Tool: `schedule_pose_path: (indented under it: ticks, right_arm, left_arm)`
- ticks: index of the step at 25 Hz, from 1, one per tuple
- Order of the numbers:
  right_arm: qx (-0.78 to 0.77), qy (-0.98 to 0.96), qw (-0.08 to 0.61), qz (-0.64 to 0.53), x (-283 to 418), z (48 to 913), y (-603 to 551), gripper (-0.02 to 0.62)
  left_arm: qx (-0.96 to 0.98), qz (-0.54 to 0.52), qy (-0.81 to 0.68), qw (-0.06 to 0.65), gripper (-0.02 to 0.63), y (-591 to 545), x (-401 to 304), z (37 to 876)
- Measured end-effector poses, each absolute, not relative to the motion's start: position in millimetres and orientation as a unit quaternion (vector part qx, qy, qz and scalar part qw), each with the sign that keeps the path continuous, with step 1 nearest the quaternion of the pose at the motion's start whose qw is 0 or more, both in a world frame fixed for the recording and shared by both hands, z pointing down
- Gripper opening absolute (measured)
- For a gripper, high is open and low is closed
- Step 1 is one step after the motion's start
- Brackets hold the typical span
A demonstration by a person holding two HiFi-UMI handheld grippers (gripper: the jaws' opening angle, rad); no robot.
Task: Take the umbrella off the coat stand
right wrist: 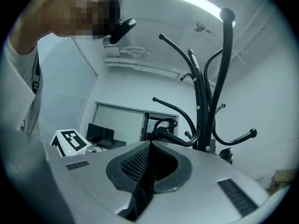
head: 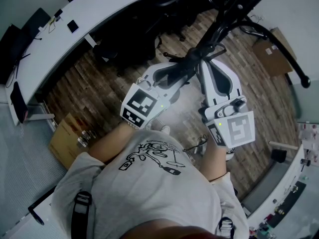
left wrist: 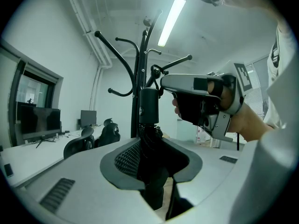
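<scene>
The black coat stand [left wrist: 139,64] rises just past both grippers, and its pole [head: 224,19] runs to the upper right in the head view. A folded black umbrella [left wrist: 148,108] stands upright against the pole. My left gripper [left wrist: 149,146] is shut on its body just under the handle. The umbrella's thin strap loop [right wrist: 163,126] hangs over a hook arm. My right gripper [right wrist: 150,146] has its tips closed at the foot of that loop. The right gripper [left wrist: 201,101] also shows in the left gripper view, level with the handle. In the head view the left gripper [head: 174,76] and the right gripper [head: 204,66] flank the umbrella [head: 189,61].
A long white desk [head: 75,29] curves along the upper left with black office chairs [head: 124,39] before it. One cardboard box [head: 67,141] lies on the wood floor at left, another [head: 271,56] at right. Curved hooks [right wrist: 233,139] stick out around the stand.
</scene>
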State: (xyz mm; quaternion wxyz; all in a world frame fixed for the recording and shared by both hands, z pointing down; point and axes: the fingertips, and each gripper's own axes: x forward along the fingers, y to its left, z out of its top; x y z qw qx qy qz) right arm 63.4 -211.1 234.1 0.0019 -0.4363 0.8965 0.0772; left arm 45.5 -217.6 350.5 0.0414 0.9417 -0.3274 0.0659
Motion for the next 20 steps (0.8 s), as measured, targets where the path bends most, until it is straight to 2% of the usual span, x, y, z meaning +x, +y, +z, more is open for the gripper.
schedule_pose_path:
  ticks: [10, 20]
  right_arm:
    - [-0.433, 0.898, 0.011, 0.075, 62, 233, -206, 0.019]
    - [-0.429, 0.902, 0.020, 0.048, 67, 245, -201, 0.057]
  left_arm:
    - [0.940, 0.051, -0.336, 0.042, 0.144, -213, 35, 345]
    - [0.935, 0.033, -0.351, 0.042, 0.141, -209, 18, 333]
